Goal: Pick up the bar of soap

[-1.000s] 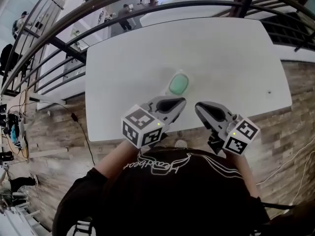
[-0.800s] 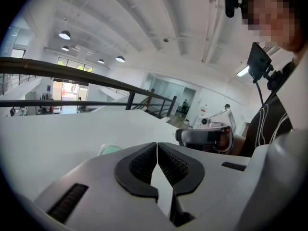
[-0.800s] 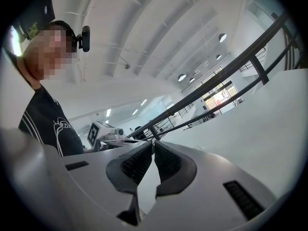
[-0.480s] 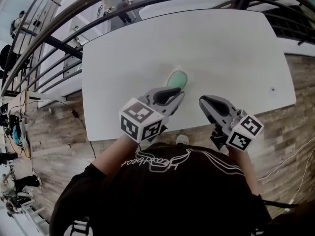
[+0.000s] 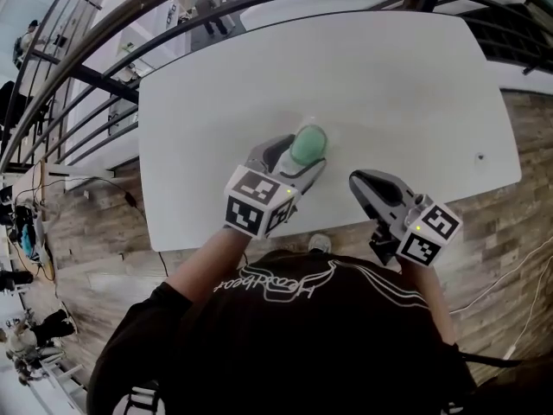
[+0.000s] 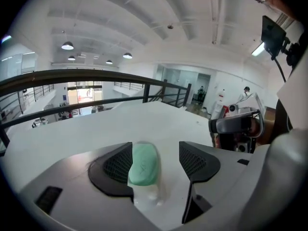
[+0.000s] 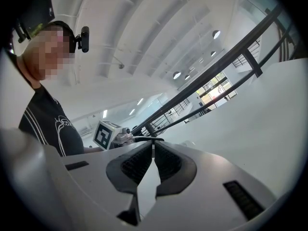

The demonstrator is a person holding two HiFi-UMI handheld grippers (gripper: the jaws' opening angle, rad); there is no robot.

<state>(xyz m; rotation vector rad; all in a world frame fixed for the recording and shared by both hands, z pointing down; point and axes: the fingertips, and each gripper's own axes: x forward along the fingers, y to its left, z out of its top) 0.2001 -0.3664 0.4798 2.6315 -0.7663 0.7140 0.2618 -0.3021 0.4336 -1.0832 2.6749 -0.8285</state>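
Left gripper (image 6: pixel 155 149): fingers (image 6: pixel 113 169) have just been opening and now stand wide. The green bar of soap (image 6: pixel 143 163) sits between them, against the left-of-frame finger and clear of the other. It lies on the white tabletop (image 5: pixel 389 85), just left of centre in the head view. Right gripper (image 7: pixel 153 148): fingers pressed together, nothing between, lower right of the soap near the tabletop's front edge. Dark railing (image 6: pixel 72 74) beyond.
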